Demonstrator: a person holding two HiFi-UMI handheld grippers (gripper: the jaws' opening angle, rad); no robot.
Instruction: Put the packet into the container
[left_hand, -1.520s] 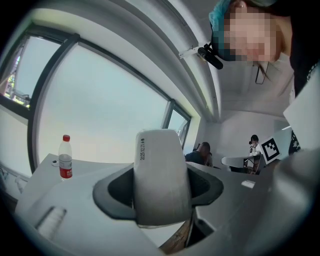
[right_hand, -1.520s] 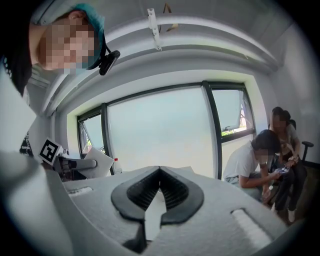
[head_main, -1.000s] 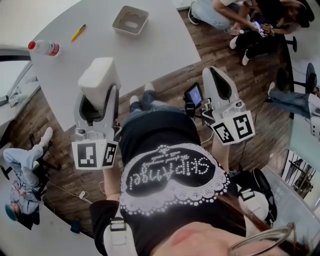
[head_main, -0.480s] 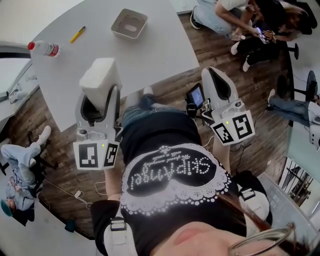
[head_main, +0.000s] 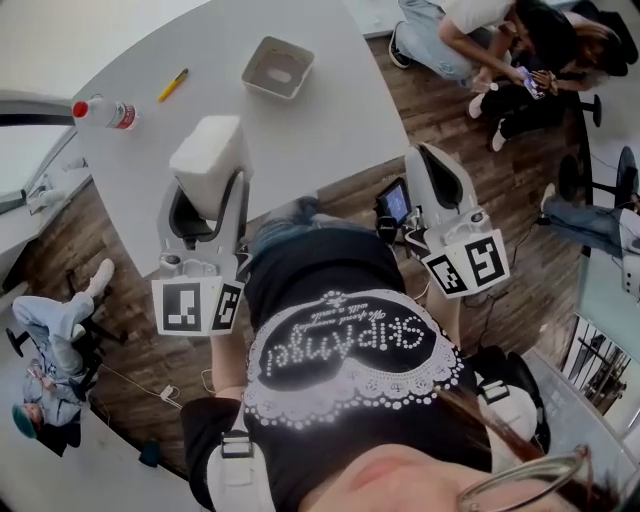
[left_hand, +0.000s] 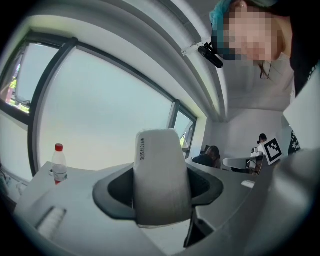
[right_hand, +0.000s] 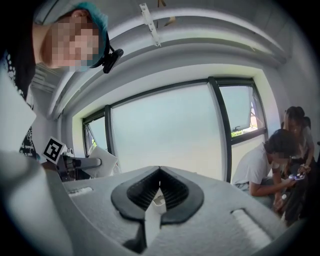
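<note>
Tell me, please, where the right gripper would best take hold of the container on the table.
Probably one side wall of the container, from above: it sits flat and open-topped, so the raised rim would fit between the jaws of the right gripper, once opened.

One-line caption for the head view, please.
Left tool holds a white packet over the grey table, short of the square container; right tool shut above the wooden floor.
</note>
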